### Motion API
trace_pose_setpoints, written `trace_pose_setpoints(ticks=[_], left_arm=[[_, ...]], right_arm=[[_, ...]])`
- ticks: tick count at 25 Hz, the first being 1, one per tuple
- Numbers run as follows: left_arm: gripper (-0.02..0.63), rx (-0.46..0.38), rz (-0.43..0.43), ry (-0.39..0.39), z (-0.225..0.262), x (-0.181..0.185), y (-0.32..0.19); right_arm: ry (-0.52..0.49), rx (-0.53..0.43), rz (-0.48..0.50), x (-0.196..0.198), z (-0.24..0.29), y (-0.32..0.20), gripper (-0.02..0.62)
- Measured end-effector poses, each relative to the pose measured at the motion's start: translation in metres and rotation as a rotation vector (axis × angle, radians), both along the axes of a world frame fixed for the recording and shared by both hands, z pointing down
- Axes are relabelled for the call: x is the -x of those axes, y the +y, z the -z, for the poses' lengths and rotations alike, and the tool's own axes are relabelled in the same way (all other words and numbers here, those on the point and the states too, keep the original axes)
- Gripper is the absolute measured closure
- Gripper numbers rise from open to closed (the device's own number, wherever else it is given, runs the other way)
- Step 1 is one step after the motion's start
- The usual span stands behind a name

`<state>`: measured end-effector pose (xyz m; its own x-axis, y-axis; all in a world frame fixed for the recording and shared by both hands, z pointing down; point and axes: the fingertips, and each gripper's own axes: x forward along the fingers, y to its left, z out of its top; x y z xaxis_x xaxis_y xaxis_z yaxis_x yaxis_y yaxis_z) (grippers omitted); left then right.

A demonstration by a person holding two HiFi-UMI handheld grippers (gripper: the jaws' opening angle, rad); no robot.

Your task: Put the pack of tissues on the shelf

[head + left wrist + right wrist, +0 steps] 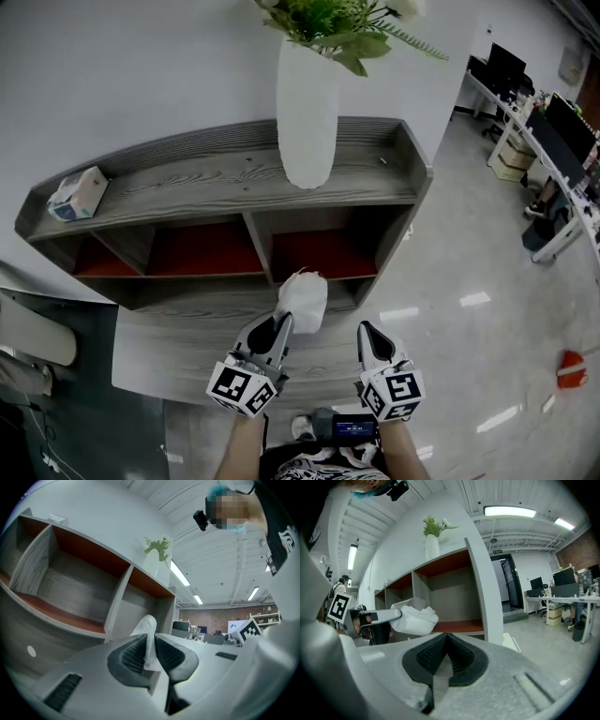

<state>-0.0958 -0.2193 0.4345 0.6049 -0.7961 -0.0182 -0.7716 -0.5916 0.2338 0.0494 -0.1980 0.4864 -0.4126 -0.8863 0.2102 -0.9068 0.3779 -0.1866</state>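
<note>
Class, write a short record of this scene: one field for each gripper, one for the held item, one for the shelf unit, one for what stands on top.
Left gripper: shut on the soft white pack of tissues
Right gripper: shut, nothing between its jaws
Held item: in front of the open compartments, not yet set down
Shelf unit: grey wood-grain boards, red-backed compartments
On top: tall white vase with green plant; small pale tissue box at the left end
</note>
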Motion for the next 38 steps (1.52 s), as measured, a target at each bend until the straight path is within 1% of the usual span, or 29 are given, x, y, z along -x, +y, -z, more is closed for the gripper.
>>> trace_pose_setpoints(ticks=[11, 20, 30, 38], left_arm=[[0.566, 0.013, 0.028, -0.012, -0.01, -0.015, -0.023], [0.566, 0.014, 0.048, -0.036, -0.016, -0.027, -0.04], [0.566, -0.013, 0.097, -0.048, -0.018, -0.03, -0.05], [0.568, -0.029, 0.107, -0.056, -0.01, -0.033, -0.063]], right_arm=[[-0.01, 0.024, -0.005, -0.023, -0.009, -0.017, 0.591], [-0.018, 0.02, -0.006, -0.038, -0.011, -0.034, 0.591], [-0.026, 0.024, 0.022, -0.041, -0.015, -0.046, 0.591], [-0.031, 0.013, 0.029, -0.045, -0.011, -0.059, 0.591]])
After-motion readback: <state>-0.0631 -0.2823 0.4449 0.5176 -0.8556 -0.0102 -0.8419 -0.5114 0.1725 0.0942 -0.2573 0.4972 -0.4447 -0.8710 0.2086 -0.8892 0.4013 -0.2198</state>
